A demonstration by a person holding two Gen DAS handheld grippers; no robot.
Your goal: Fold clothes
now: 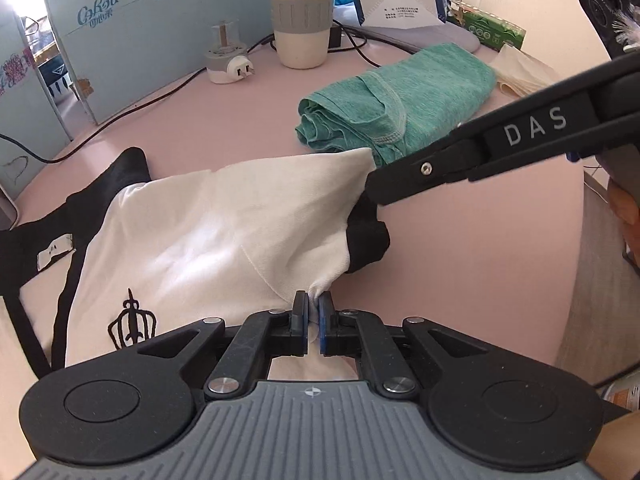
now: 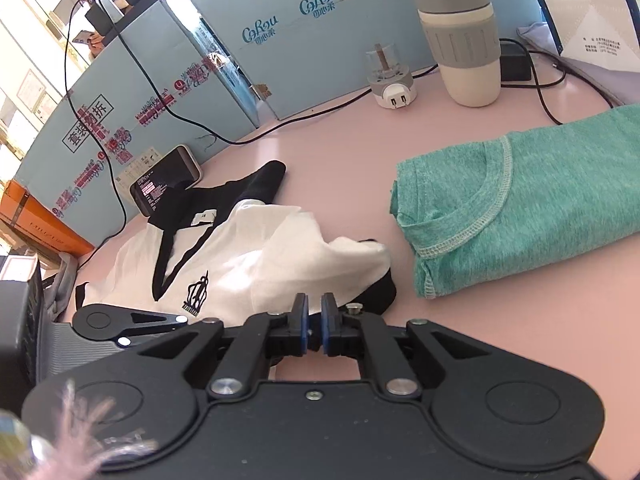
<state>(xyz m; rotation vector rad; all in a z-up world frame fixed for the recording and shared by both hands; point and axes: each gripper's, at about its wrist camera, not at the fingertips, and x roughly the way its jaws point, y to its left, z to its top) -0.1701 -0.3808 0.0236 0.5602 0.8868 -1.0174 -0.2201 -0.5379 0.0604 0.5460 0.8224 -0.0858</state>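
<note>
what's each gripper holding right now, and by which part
Both hold the white shirt: left gripper pinches its near white edge, right gripper its far corner by the black sleeve cuff.

white shirt (image 1: 208,240): lower part hidden behind left gripper (image 1: 314,322) body at 6 o'clock | green garment (image 2: 528,200): cut off at 3 o'clock edge | phone (image 2: 168,178): screen text too small to read

White shirt (image 1: 208,232) with black trim and crown print, teal heathered shirt (image 1: 404,96), pink table (image 1: 460,248).
</note>
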